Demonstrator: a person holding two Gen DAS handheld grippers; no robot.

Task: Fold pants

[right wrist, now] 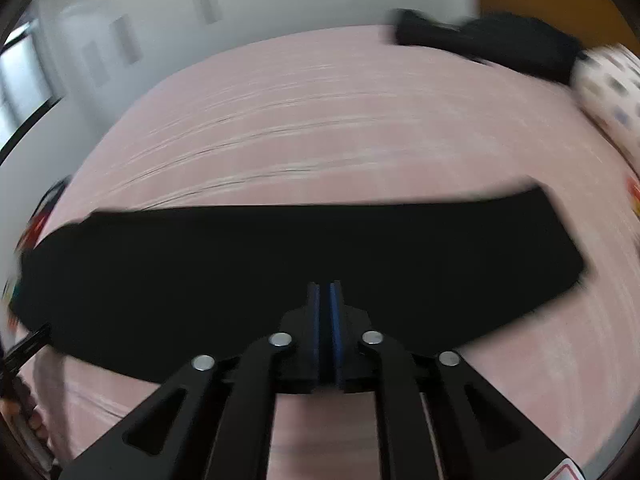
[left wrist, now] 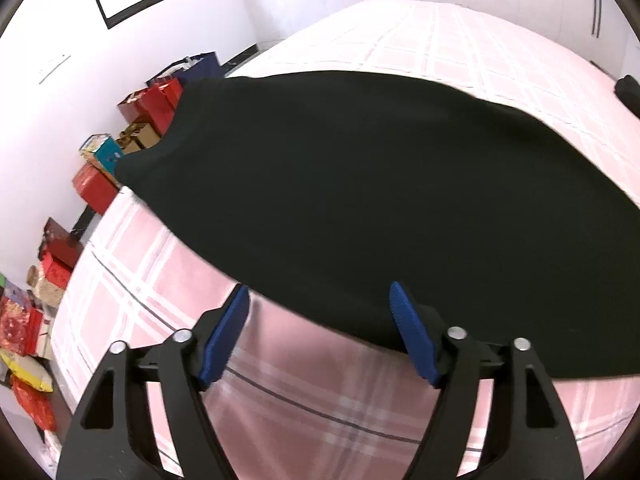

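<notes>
Black pants (left wrist: 360, 200) lie flat across a pink plaid bed (left wrist: 180, 280); one end hangs past the bed's left edge. My left gripper (left wrist: 320, 308) is open, its blue pads (left wrist: 224, 340) straddling the pants' near edge, holding nothing. In the right wrist view the pants (right wrist: 280, 264) form a long dark band across the bed (right wrist: 320, 120). My right gripper (right wrist: 325, 300) has its jaws together over the pants' near edge; whether cloth is pinched between them does not show. The right view is motion-blurred.
Red and coloured gift boxes (left wrist: 96, 184) line the floor along the white wall left of the bed. Another dark garment pile (right wrist: 500, 40) and a patterned pillow (right wrist: 608, 88) lie at the bed's far right. Wardrobes stand behind.
</notes>
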